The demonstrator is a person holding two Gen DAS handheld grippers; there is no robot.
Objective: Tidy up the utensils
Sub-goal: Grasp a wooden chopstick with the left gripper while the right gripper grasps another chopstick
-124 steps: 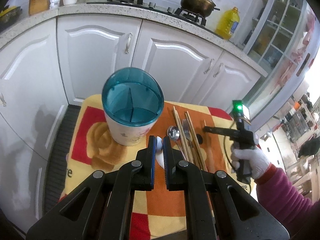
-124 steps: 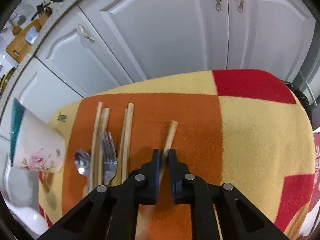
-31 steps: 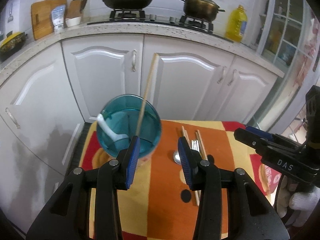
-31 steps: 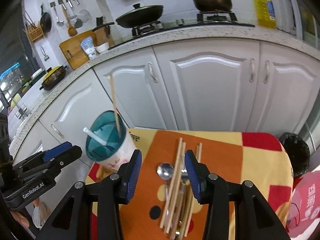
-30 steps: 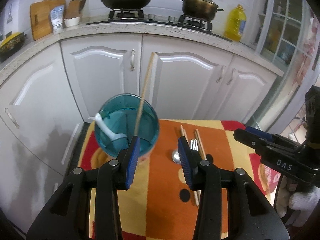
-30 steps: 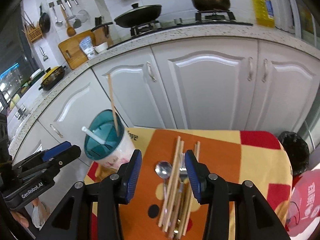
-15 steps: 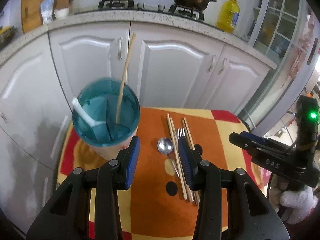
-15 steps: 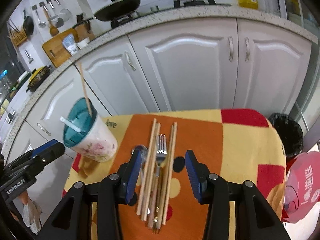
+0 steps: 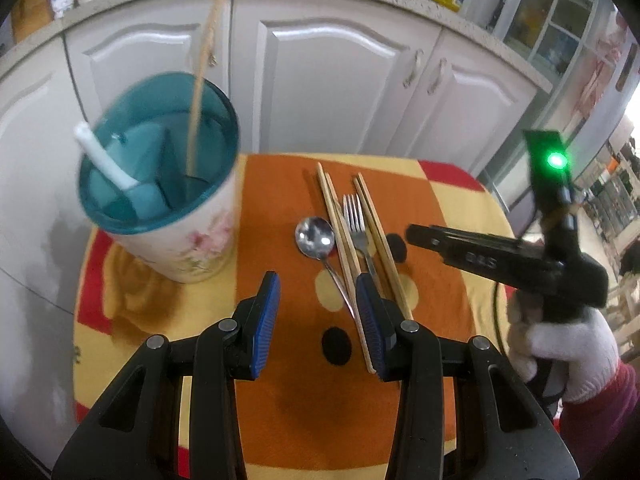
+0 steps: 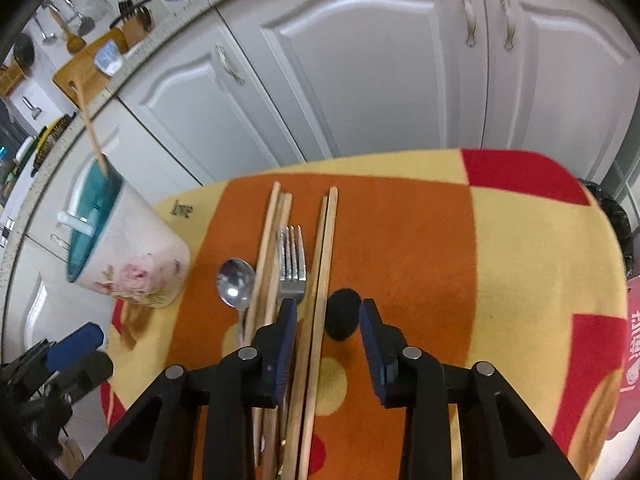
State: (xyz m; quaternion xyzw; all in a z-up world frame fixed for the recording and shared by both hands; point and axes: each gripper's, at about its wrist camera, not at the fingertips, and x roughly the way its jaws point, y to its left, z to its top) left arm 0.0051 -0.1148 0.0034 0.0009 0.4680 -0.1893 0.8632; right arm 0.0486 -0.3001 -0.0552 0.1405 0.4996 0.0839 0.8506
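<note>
A floral utensil holder with a teal rim (image 9: 160, 184) stands at the left of the checked cloth (image 9: 276, 420). A white spoon handle (image 9: 104, 156) and one chopstick (image 9: 204, 68) stick out of it. A metal spoon (image 9: 316, 236), a fork (image 9: 356, 216) and two pairs of chopsticks (image 9: 336, 216) lie side by side on the orange patch. My left gripper (image 9: 316, 284) hangs open above the spoon's handle, holding nothing. My right gripper (image 10: 328, 308) is low over the cloth with its jaws closing. The right chopstick pair (image 10: 324, 264) runs between them beside the left pad, untouched.
White cabinet doors (image 10: 360, 80) stand close behind the small cloth-covered table. A black bin (image 10: 616, 216) sits off the table's right edge. The holder (image 10: 128, 264) stands left of the utensils. A gloved hand (image 9: 568, 344) holds the right gripper at the right.
Both grippers have dropped towards the cloth and tilted down. The left one shifted from the holder to over the spoon. The right jaws have narrowed around the right chopstick pair.
</note>
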